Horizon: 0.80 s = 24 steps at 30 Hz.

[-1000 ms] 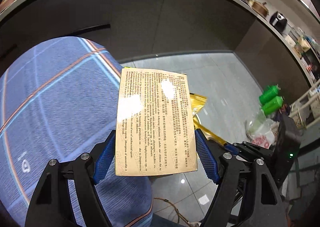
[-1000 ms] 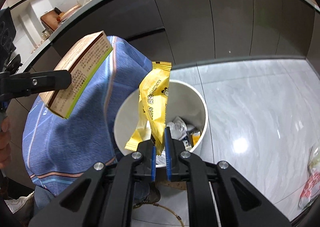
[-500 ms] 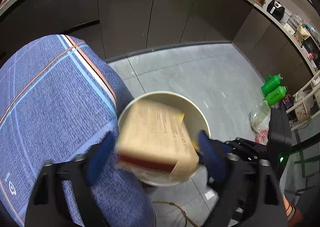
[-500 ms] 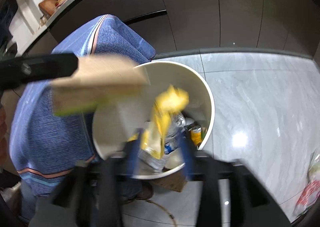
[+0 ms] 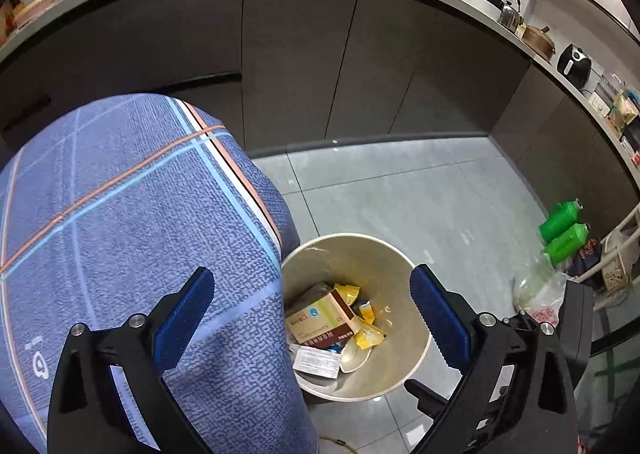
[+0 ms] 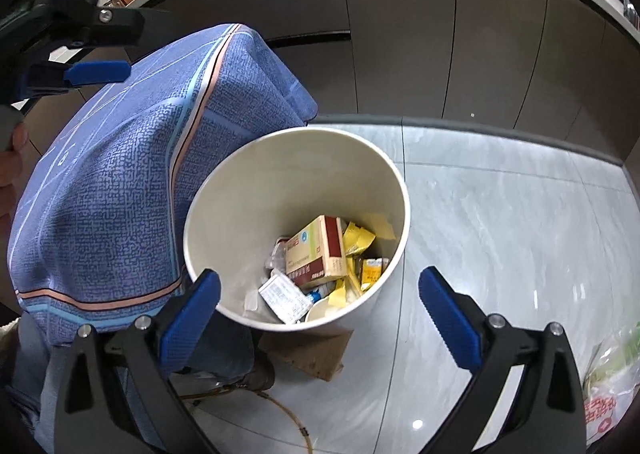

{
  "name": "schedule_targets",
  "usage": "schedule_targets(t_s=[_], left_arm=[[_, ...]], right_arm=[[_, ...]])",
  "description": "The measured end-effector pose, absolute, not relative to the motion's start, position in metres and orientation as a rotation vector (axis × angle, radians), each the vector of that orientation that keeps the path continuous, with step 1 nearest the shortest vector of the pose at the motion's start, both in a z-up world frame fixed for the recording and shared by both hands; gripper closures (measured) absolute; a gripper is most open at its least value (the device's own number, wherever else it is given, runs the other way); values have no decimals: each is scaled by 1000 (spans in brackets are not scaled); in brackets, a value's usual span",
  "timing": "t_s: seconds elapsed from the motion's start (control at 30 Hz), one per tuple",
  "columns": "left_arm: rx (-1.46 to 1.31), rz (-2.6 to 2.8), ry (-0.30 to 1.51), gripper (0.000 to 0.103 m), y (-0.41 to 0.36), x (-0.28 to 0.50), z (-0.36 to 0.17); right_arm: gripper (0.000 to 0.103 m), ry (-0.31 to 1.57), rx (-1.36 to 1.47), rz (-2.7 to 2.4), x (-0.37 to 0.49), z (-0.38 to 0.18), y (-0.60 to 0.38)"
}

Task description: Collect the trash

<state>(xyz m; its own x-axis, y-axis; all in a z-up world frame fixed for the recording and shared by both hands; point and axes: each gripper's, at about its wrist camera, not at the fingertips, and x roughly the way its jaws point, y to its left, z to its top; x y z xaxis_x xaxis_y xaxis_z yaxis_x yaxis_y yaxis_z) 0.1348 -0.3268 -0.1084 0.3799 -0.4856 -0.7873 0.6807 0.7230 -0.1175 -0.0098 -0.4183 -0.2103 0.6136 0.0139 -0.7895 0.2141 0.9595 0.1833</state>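
A cream round trash bin (image 5: 348, 238) (image 6: 296, 131) stands on the floor beside a cloth-covered table. Inside it lie a tan and maroon carton (image 5: 322, 318) (image 6: 316, 254), a yellow snack wrapper (image 5: 370, 336) (image 6: 358, 238) and several other scraps. My left gripper (image 5: 312, 274) hangs open above the bin's left side with nothing between its blue pads. My right gripper (image 6: 320, 276) hovers over the bin's near rim, its jaws opening wide and empty. One blue pad (image 6: 98, 71) of the left gripper shows at the upper left of the right wrist view.
A blue checked tablecloth (image 5: 120, 234) (image 6: 120, 193) drapes close against the bin. Dark cabinets run behind. Two green bottles (image 5: 560, 230) and a plastic bag (image 5: 540, 294) (image 6: 608, 374) sit to the right. A cardboard scrap (image 6: 312, 350) and a cable (image 6: 280, 402) lie by the bin's base.
The left gripper let go of the carton and the right gripper opened and released the yellow wrapper. Both fell into the bin. Both grippers sank a little.
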Motion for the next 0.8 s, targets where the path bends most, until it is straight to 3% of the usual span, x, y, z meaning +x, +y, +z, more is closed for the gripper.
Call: schedule_targets(t_s=[0.3,0.8], left_arm=[[212,-710,837,9,-302,120,-74],[144,-436,697,8,-204,93,-10]], right_arm=[[3,845,259,-124,-9,-177,-410],[3,697,205,-122,-15,-77,-360]])
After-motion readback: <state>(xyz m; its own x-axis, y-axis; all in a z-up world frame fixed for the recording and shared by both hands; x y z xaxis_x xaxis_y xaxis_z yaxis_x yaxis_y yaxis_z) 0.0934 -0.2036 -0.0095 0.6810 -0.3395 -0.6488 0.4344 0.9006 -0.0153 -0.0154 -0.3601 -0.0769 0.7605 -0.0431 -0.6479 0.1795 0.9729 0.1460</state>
